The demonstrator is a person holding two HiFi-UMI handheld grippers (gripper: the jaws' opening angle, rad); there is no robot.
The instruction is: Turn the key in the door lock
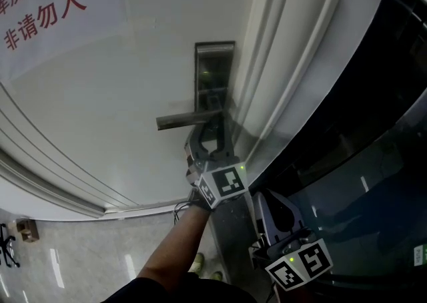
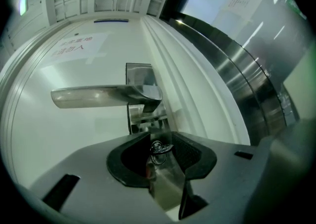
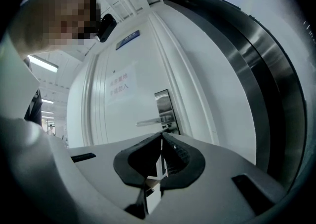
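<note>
Pale glossy tiled floor (image 1: 87, 255), dark glass panel (image 1: 373, 148), curved steel frame (image 2: 247, 82), red-lettered paper notice (image 1: 47, 1)

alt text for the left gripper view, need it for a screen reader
The left gripper grips, between black-padded jaws, a small metal key with a wire ring, set in the steel lock plate of a white door. Just above it, a horizontal silver lever handle juts leftward, and a paper notice with red characters hangs higher up.

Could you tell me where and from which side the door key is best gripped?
Grip the key by its bow, which sticks out of the lock plate below the lever handle. Come straight at the door, under the lever, as the left gripper does.
</note>
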